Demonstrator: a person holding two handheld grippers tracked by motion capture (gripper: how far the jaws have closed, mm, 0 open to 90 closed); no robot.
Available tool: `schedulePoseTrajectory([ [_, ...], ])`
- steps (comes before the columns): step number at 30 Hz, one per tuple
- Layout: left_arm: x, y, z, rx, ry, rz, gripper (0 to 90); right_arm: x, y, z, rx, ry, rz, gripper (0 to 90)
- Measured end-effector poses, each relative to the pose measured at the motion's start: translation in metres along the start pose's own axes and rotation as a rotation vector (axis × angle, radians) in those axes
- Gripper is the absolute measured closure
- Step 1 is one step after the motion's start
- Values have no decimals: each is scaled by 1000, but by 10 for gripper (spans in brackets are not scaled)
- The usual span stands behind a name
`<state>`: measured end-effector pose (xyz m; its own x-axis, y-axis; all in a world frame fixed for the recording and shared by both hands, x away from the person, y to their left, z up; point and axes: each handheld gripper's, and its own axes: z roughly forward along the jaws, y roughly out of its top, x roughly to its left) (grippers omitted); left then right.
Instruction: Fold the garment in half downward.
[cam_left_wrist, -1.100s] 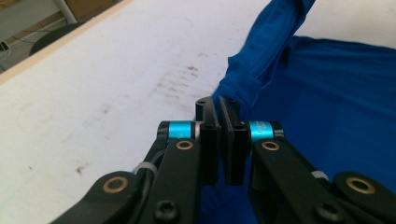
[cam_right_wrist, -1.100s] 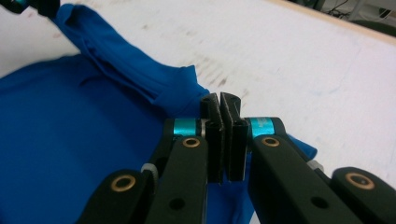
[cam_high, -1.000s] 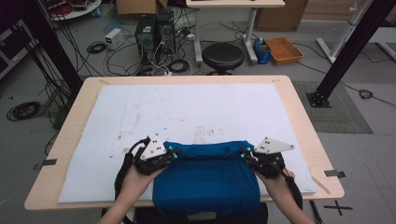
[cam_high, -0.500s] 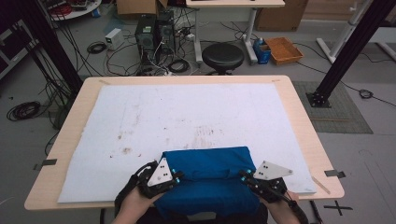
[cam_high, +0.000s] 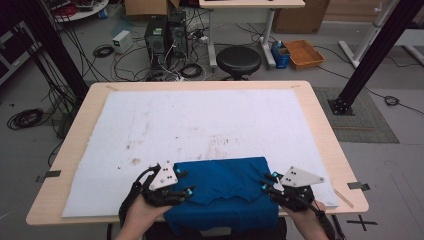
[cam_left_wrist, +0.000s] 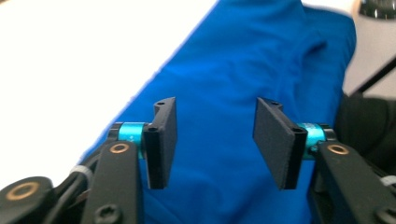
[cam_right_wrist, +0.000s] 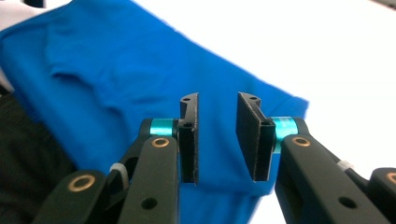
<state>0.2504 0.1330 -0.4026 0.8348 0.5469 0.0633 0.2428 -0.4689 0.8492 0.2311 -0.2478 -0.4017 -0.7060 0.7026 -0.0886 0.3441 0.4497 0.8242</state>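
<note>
— Cloth check: where do we see the blue cloth?
— Folded at the near edge of the white mat.
— Grippers?
— We see left gripper and right gripper just opening, released, nothing between.

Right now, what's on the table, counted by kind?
Blue cloth: 1, folded at the near edge
White mat covering the table: 1
Hand-held grippers: 2, left gripper and right gripper, both with fingers apart and off the cloth
Total: 4
</note>
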Motion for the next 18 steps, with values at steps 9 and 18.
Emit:
schedulePoseTrajectory([
  [9,54,7,18,7,91,-193,443,-52,24,19,-27,-75,140,614],
  [18,80,-10,39,122,113,-340,439,-80,15,65,77,-50,266,583],
])
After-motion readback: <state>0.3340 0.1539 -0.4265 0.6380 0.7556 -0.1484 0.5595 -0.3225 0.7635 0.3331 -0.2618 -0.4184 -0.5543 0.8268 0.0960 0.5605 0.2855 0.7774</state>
